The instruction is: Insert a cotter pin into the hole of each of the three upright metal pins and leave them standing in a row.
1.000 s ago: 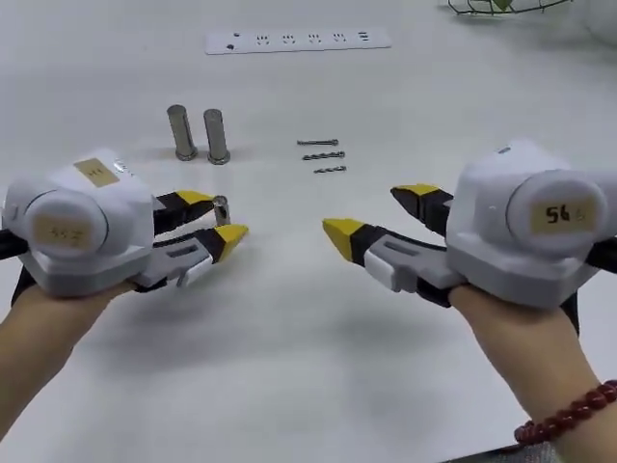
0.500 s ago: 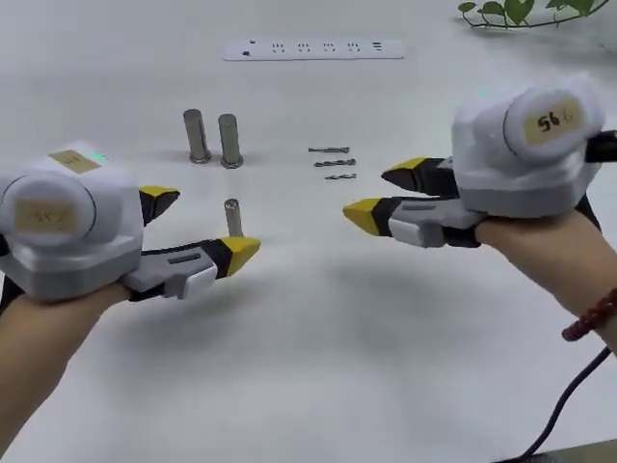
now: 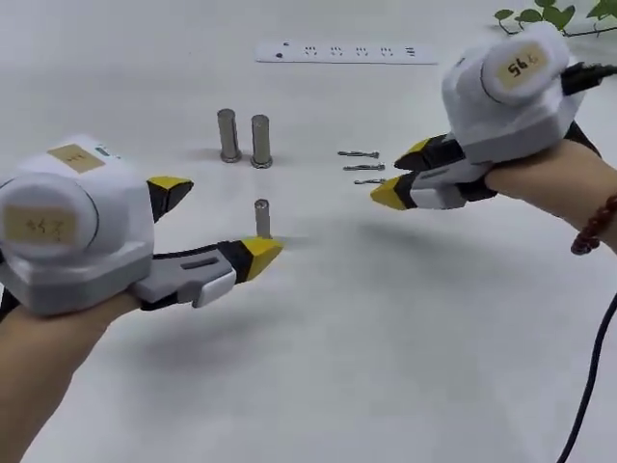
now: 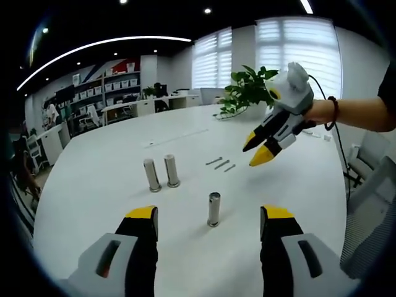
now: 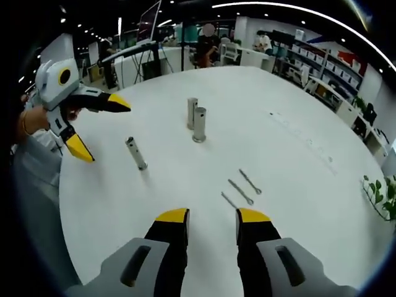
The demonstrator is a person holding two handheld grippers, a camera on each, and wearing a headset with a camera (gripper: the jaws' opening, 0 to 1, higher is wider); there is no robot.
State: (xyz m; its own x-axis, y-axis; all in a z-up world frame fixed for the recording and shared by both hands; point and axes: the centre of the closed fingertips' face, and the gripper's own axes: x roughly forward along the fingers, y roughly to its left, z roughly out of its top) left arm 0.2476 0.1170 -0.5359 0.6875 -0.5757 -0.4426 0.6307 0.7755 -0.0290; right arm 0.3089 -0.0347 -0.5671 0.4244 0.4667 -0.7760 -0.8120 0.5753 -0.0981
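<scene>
My left gripper [image 3: 214, 218] and right gripper [image 3: 403, 174] both gape, empty. The cotter pins [image 3: 362, 167] look light and slippery; I'd pinch one mid-shank.

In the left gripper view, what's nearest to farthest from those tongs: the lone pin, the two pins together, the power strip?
1. Lone pin, straight ahead in the middle.
2. Two pins together, behind it, to the left.
3. Power strip, farthest back, lying flat.

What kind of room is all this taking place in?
Probably an open-plan office or lab workspace. The work sits on a large white table, with desks and shelves along the far wall, big windows with blinds, and a potted plant.
</scene>
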